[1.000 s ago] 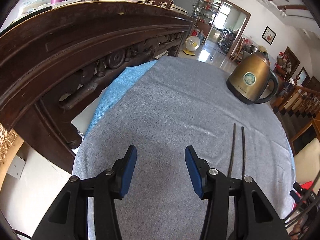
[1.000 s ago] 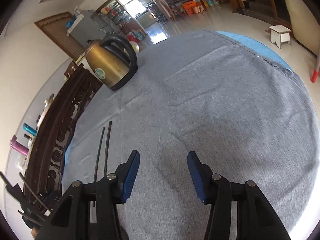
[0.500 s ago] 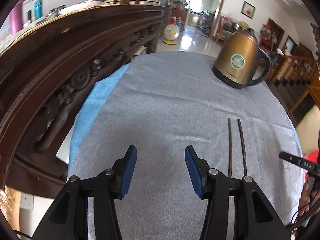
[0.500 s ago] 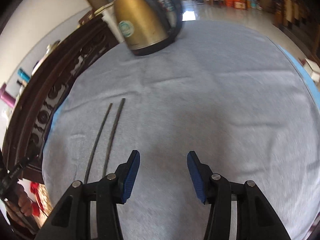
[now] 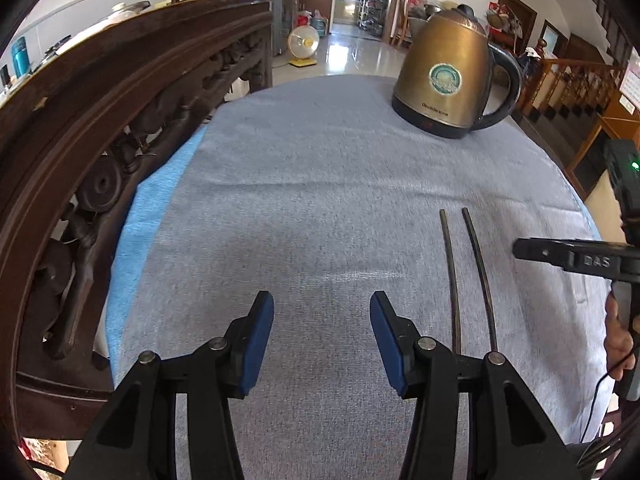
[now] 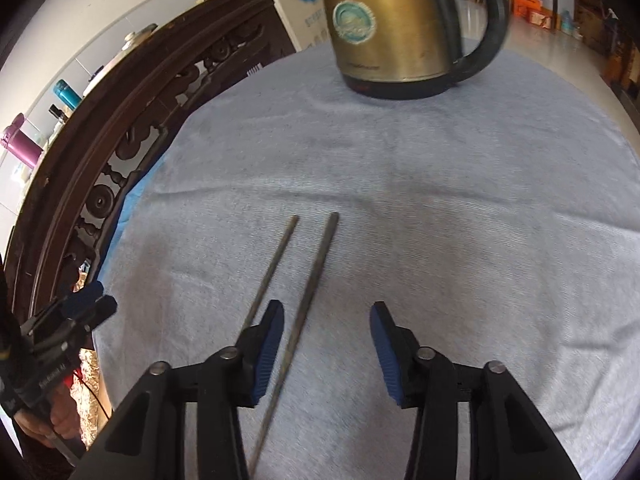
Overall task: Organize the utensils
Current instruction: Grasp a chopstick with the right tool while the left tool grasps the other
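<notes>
Two dark chopsticks [image 6: 308, 280] lie side by side on the grey tablecloth [image 6: 460, 240], their far ends pointing toward the kettle. My right gripper [image 6: 326, 336] is open just above them; one chopstick runs between its jaws, the other passes under the left finger [image 6: 268, 352]. In the left wrist view the chopsticks [image 5: 468, 276] lie to the right of my left gripper [image 5: 322, 334], which is open and empty over bare cloth. The right gripper's body [image 5: 576, 258] shows at that view's right edge.
A brass electric kettle [image 6: 400, 28] with a black handle stands at the far side of the table. A carved dark wooden furniture rail [image 5: 100, 120] runs along the left edge. A blue cloth [image 5: 148, 216] shows under the grey one.
Both grippers have swung toward the kettle and the chopsticks. The right gripper has moved left over the chopsticks, so one now lies between its jaws. Both stayed open.
</notes>
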The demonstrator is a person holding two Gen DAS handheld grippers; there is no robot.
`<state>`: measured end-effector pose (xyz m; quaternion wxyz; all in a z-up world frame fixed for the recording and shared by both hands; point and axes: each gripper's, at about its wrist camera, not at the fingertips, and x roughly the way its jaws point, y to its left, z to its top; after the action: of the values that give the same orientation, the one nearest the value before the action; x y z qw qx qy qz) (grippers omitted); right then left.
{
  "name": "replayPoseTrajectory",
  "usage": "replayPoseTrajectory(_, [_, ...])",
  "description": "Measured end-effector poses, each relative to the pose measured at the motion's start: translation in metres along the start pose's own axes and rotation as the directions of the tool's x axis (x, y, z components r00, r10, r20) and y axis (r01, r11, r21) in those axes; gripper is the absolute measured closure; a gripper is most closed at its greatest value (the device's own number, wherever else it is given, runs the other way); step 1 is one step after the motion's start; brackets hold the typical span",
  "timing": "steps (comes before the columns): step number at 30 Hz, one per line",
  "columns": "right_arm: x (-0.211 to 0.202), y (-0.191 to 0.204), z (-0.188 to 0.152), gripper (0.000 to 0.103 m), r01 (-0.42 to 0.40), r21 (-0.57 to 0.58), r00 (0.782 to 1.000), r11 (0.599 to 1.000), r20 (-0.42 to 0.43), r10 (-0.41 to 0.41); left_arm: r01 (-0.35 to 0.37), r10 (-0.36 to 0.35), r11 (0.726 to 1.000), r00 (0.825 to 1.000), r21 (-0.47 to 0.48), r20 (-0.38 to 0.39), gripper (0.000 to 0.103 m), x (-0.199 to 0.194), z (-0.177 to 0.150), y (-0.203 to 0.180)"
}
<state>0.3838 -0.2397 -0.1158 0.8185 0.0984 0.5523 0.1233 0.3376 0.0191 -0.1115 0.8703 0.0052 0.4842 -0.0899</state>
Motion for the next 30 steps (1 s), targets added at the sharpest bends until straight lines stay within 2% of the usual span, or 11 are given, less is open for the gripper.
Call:
replayPoseTrajectory(4, [0.018, 0.003, 0.01, 0.066, 0.008, 0.016, 1.0, 1.0, -0.02, -0.007, 0.009, -0.009, 1.0, 1.0, 0.009, -0.006, 0.052, 0.005, 0.006, -0.002])
replayPoseTrajectory(10, [0.044, 0.003, 0.022, 0.068, 0.046, 0.015, 0.998, 0.999, -0.051, -0.045, 0.019, -0.018, 0.999, 1.0, 0.034, -0.018, 0.052, 0.014, 0.016, -0.012])
replayPoseTrajectory(12, [0.051, 0.009, 0.025, 0.075, 0.068, -0.01, 0.997, 0.998, -0.042, -0.068, 0.022, -0.02, 0.998, 0.999, 0.05, -0.033, 0.052, 0.02, 0.018, -0.017])
replayPoseTrajectory(14, [0.055, 0.018, 0.025, 0.088, 0.126, -0.063, 0.991, 0.99, -0.029, -0.128, 0.033, -0.03, 0.997, 0.999, 0.065, -0.043, 0.052, 0.024, 0.021, -0.023])
replayPoseTrajectory(15, [0.057, 0.021, 0.025, 0.093, 0.127, -0.079, 0.991, 0.989, -0.026, -0.129, 0.039, -0.035, 0.997, 0.998, 0.07, -0.047, 0.052, 0.026, 0.022, -0.026])
replayPoseTrajectory(19, [0.055, 0.031, 0.017, 0.094, 0.18, -0.179, 0.983, 0.967, 0.006, -0.182, 0.076, -0.07, 0.993, 0.996, 0.09, -0.062, 0.052, 0.036, 0.031, -0.042])
replayPoseTrajectory(22, [0.049, 0.023, 0.01, 0.095, 0.231, -0.226, 0.973, 0.946, 0.03, -0.23, 0.11, -0.102, 0.988, 0.991, 0.103, -0.082, 0.052, 0.046, 0.038, -0.059])
replayPoseTrajectory(26, [0.037, -0.009, 0.007, 0.096, 0.27, -0.202, 0.962, 0.941, 0.027, -0.271, 0.16, -0.14, 0.975, 0.981, 0.154, -0.134, 0.052, 0.065, 0.047, -0.091])
replayPoseTrajectory(30, [0.03, -0.039, 0.007, 0.096, 0.232, -0.153, 0.971, 0.961, -0.014, -0.237, 0.172, -0.138, 0.969, 0.973, 0.18, -0.185, 0.052, 0.089, 0.056, -0.116])
